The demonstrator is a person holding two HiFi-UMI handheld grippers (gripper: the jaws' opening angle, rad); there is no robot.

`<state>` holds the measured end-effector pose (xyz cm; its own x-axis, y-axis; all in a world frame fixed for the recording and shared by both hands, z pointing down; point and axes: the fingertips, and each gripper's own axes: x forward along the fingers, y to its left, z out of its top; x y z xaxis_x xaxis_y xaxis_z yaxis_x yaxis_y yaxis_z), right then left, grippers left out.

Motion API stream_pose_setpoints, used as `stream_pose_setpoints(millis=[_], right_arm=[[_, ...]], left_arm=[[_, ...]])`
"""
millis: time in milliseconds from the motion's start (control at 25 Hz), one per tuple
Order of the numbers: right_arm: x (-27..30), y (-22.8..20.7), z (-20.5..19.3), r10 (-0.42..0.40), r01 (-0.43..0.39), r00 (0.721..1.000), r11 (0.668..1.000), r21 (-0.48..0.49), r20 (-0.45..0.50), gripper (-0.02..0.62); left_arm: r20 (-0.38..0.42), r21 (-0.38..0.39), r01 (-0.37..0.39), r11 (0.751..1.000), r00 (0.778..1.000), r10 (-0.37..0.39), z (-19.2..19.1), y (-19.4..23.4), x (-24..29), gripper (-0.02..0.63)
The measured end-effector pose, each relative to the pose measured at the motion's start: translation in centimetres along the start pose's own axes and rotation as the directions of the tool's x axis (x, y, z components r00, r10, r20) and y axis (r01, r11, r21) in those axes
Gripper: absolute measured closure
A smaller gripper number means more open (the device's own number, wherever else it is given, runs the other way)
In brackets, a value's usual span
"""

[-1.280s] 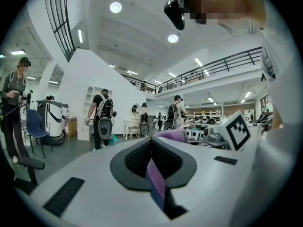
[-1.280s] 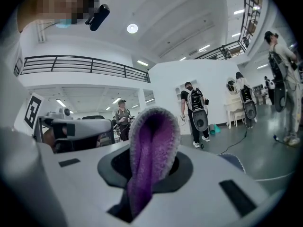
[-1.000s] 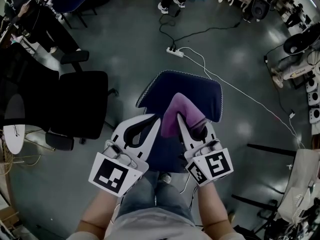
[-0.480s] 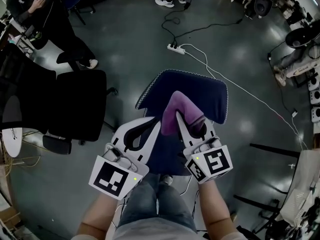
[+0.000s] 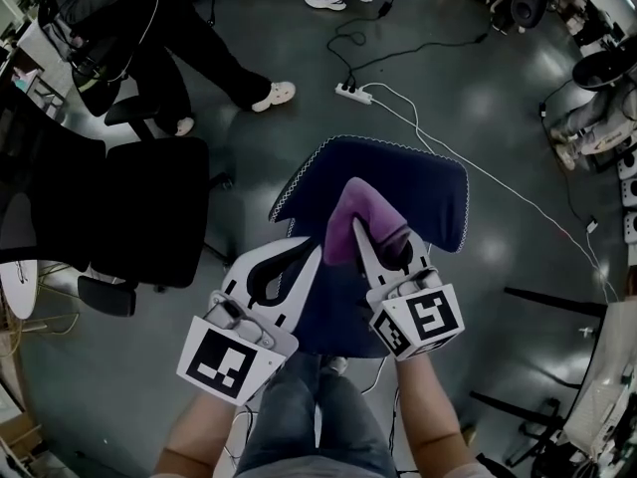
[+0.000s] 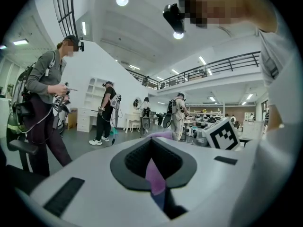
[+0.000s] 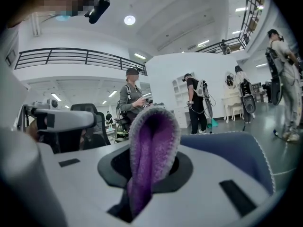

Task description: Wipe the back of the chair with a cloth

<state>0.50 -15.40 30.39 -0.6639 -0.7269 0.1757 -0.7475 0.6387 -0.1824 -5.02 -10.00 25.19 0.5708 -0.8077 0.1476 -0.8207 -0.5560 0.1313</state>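
Observation:
The chair's navy back (image 5: 418, 182) stands just ahead of me in the head view, its top edge trimmed with pale stitching. My right gripper (image 5: 370, 235) is shut on a purple fluffy cloth (image 5: 356, 212), which bulges out over the jaws and lies against the chair back. In the right gripper view the cloth (image 7: 154, 141) rises between the jaws, with the navy chair back (image 7: 232, 155) to its right. My left gripper (image 5: 311, 252) is beside the cloth, jaws closed together; a sliver of purple shows through their slit (image 6: 155, 176).
A black office chair (image 5: 149, 217) stands close on the left. A person (image 5: 189, 38) walks at the upper left. A power strip (image 5: 353, 93) and cables (image 5: 518, 197) lie on the dark floor beyond the chair. Equipment and chair bases line the right edge.
The person at the upper left has walked rightwards into fuller view. The chair back's right corner has swung out a little. Both grippers have hardly moved.

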Motion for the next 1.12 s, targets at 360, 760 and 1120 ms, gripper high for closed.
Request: stream_pose_setpoints(millis=[360,760,1120], right_arm=[[2.1,-0.9,-1.9,-0.007,0.007,1.000,1.000,-0.016,-0.006,0.525],[5.9,-2.2,-3.3,-0.020,0.018,0.999,0.998,-0.060,-0.026,0.525],[10.3,-1.7,-5.1,-0.034,0.027,0.997,0.995,-0.096,-0.072,0.525]], left_arm=[[-0.009,-0.018,0.015,1.000,1.000,-0.015,-2.2,0.7,0.8,0.594],[-0.005,-0.033,0.012,0.999,1.000,-0.012,-3.9,2.3,1.6,0.594],[-0.021,-0.041,0.007,0.999,1.000,-0.007,-5.2,4.5,1.7,0.594]])
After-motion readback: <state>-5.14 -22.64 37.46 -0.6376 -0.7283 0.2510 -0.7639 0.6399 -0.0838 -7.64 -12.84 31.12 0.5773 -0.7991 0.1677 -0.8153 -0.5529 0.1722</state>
